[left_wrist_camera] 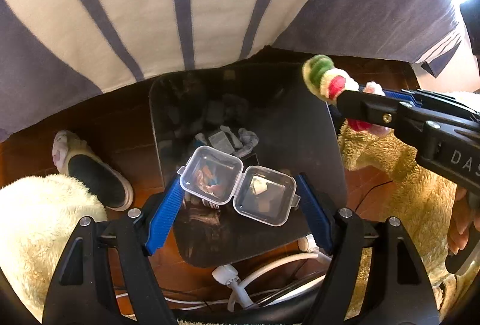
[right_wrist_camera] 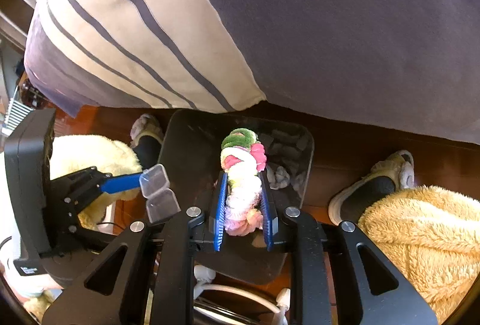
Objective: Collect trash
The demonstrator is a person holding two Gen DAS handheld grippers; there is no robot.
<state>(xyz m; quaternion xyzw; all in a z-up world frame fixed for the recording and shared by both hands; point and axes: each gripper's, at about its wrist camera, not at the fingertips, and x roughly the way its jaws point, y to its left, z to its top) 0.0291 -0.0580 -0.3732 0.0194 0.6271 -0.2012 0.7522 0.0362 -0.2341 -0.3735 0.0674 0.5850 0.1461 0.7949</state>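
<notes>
A dark trash bin (left_wrist_camera: 300,130) stands on the wooden floor below both grippers, with crumpled paper (left_wrist_camera: 243,139) inside. My left gripper (left_wrist_camera: 240,190) holds an open clear clamshell container (left_wrist_camera: 210,175) over the bin, its blue pads pressing on the container's two ends. Scraps lie in both halves. My right gripper (right_wrist_camera: 243,175) is shut on a fluffy strip of green, white and pink tufts (right_wrist_camera: 243,193), also above the bin (right_wrist_camera: 186,145). In the left wrist view that gripper (left_wrist_camera: 354,98) comes in from the right with the fluffy strip (left_wrist_camera: 321,76) sticking out past its tips.
A striped bed cover (left_wrist_camera: 180,10) hangs over the far side of the bin. The person's slippered feet (left_wrist_camera: 90,172) (right_wrist_camera: 375,187) and fuzzy trouser legs (right_wrist_camera: 420,235) flank it. White cables and plugs (left_wrist_camera: 240,280) lie on the floor at the near side.
</notes>
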